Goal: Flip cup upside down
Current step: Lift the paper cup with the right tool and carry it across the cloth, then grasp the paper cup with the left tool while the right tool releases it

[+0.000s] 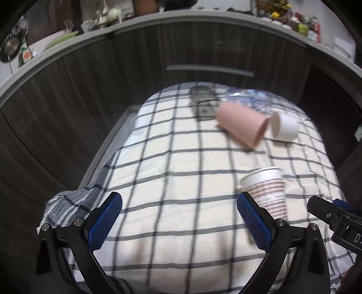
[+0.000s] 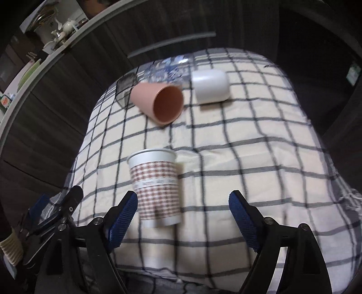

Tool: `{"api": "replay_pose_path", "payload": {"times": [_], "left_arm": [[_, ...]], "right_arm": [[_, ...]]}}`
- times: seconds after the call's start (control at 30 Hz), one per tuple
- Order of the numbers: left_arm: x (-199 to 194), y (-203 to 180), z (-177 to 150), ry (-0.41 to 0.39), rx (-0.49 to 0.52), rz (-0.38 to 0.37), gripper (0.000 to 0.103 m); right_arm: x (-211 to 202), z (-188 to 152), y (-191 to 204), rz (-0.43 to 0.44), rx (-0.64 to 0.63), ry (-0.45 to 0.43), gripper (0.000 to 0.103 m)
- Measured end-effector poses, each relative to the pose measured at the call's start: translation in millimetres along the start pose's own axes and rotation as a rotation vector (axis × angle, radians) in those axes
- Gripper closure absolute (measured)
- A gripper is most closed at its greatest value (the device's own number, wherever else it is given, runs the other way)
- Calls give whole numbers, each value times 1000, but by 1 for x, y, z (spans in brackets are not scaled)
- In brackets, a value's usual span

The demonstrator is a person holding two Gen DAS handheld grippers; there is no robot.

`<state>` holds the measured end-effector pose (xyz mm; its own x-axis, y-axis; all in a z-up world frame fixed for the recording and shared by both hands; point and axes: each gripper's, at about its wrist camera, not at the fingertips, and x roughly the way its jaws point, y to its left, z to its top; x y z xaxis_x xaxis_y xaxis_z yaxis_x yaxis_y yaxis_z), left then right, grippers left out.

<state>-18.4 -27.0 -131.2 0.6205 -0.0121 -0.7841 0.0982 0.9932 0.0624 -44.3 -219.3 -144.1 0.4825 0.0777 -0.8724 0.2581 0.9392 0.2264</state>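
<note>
Nearest the lens in the right wrist view, the right gripper (image 2: 183, 203) is seen spread wide, nothing between its blue pads. Just ahead of it the checked paper cup (image 2: 156, 187) stands upright, mouth up, nearer the left pad than the right; contact cannot be confirmed. The left gripper (image 1: 179, 205) is likewise spread and empty, with the paper cup just beyond its right finger.

Step judged in hand: approach, grasp not yet made. The next move is judged to call for centring the cup between the right pads, a light squeeze so the thin wall is not crushed, then a lift and a half turn at the wrist.

Farther back, a pink cup (image 2: 158, 103) lies on its side, mouth toward the right camera, and a white cup (image 2: 210, 87) lies beside it, apart. A crumpled clear plastic item (image 2: 165, 67) is noted behind them.

The bench is covered by a cream cloth with a dark grid (image 2: 248, 147). Dark wood-grain cabinet fronts (image 1: 90, 90) stand behind, with a cluttered counter (image 1: 108, 15) above. Both views are motion-blurred.
</note>
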Motion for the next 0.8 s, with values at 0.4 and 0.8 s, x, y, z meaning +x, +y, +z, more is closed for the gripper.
{"api": "replay_pose_path", "payload": {"times": [0.4,0.8], "left_arm": [[6,-58,-25,-85,57,-105,0],[22,-88,-43,-116,86,-120,0]], "right_arm": [[-34,-16,-57,-115,63,-139,20],[-24,-24,-78,-101,135,-135,20]]}}
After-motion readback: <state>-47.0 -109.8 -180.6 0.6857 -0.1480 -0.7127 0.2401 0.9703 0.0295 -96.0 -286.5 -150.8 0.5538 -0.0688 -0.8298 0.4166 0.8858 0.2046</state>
